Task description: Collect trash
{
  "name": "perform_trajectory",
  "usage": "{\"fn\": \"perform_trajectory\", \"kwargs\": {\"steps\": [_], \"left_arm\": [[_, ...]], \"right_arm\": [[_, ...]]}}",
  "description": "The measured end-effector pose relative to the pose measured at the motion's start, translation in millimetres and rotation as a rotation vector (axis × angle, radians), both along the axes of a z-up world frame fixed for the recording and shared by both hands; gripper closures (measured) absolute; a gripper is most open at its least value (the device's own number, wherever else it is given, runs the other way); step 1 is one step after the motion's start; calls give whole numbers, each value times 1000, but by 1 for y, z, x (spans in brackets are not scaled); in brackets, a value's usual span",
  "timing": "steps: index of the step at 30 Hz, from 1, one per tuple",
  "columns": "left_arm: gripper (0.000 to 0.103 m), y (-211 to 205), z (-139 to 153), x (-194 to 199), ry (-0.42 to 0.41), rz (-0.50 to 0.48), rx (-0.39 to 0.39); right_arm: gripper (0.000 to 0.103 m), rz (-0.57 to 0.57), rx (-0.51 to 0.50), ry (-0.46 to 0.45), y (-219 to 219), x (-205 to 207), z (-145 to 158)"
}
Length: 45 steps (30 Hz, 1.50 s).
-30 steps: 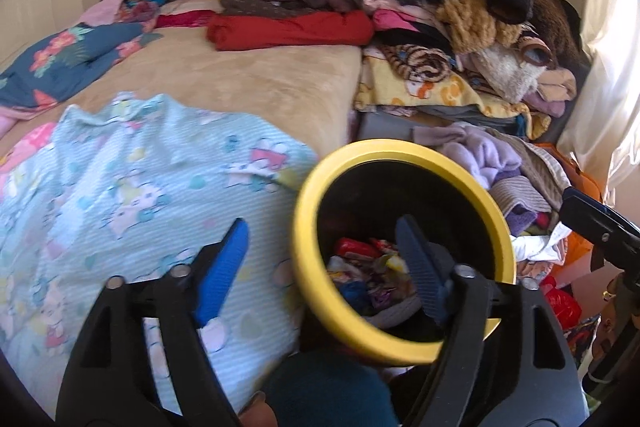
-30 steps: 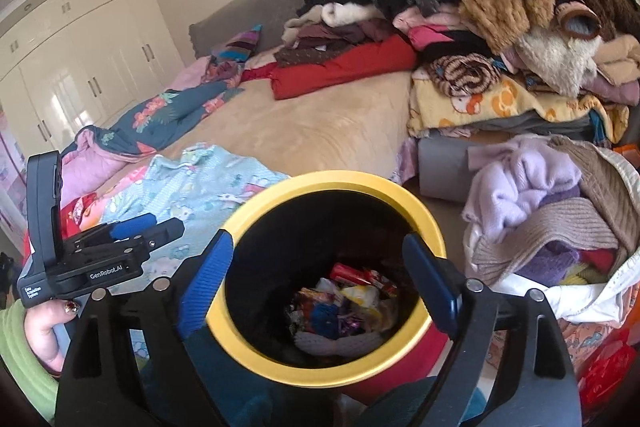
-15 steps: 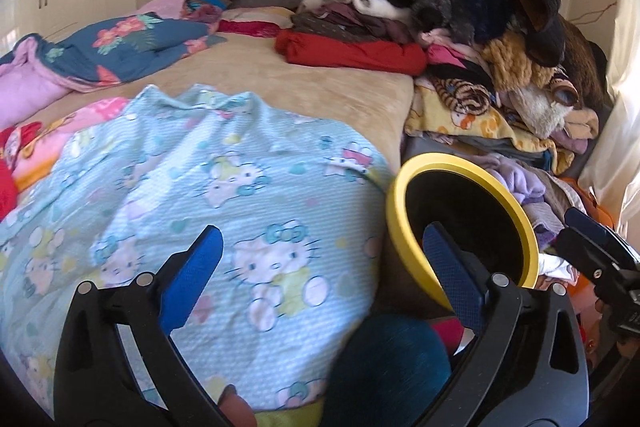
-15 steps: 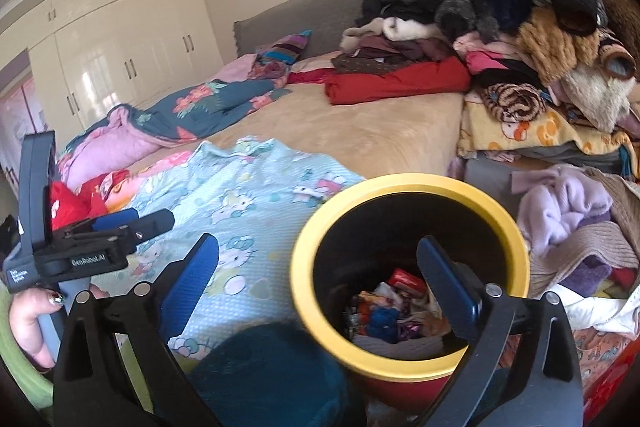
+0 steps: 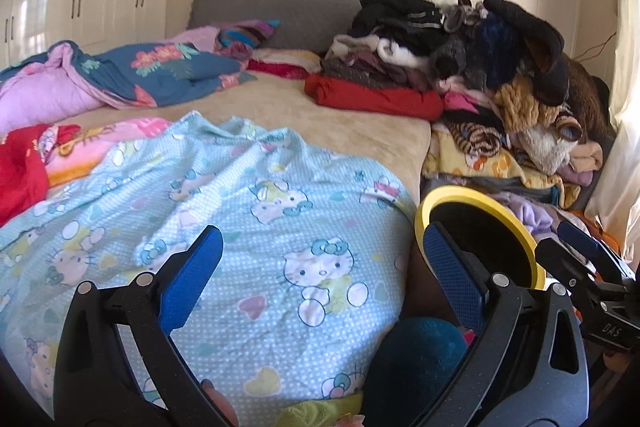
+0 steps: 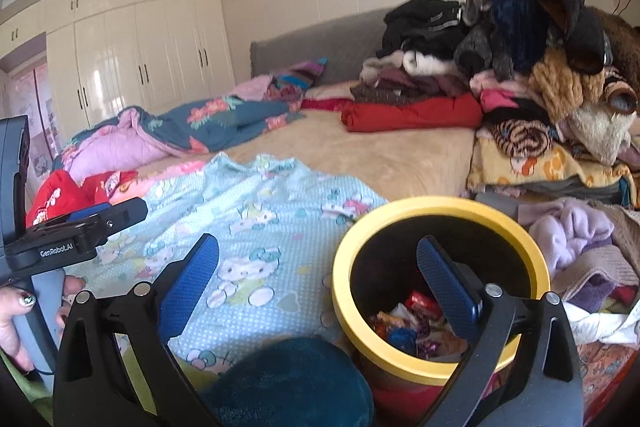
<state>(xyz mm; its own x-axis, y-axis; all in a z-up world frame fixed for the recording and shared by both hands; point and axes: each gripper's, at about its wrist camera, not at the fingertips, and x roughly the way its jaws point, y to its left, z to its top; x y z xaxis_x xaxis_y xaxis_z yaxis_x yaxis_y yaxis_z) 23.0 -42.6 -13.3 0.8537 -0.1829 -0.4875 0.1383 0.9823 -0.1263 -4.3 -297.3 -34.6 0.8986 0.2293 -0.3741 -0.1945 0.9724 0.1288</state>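
Note:
A yellow-rimmed bin [image 6: 440, 211] stands beside the bed, holding several colourful wrappers [image 6: 412, 327]. It also shows in the left wrist view [image 5: 480, 199], at the right. My right gripper [image 6: 316, 267] is open and empty, its right finger above the bin's mouth. My left gripper [image 5: 320, 263] is open and empty over the light blue Hello Kitty blanket [image 5: 240, 227]. The left gripper also shows at the left edge of the right wrist view [image 6: 80, 231]. The right gripper shows at the right edge of the left wrist view [image 5: 588, 267]. No loose trash shows on the bed.
A tall pile of clothes [image 6: 520, 47] fills the bed's right side. A blue and pink quilt [image 5: 120, 75] lies at the far left. A dark teal round cushion [image 6: 288, 383] sits below the grippers. White wardrobes [image 6: 140, 59] line the left wall.
Both grippers have tilted up and swung left, away from the bin. The bin has slid right and lower in both views, and more of the bed shows.

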Motion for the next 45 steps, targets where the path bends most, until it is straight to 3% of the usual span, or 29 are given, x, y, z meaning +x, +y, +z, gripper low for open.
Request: {"fn": "perform_trajectory", "kwargs": {"steps": [12,45], "left_arm": [[11,1,2,-22,-118,29,11],[11,-2,-9,-19,-121,12,4]], "right_arm": [[6,-112,-13,-155,-6,-19,0],[6,-152,-30,-166,-7,-23,-11]]}}
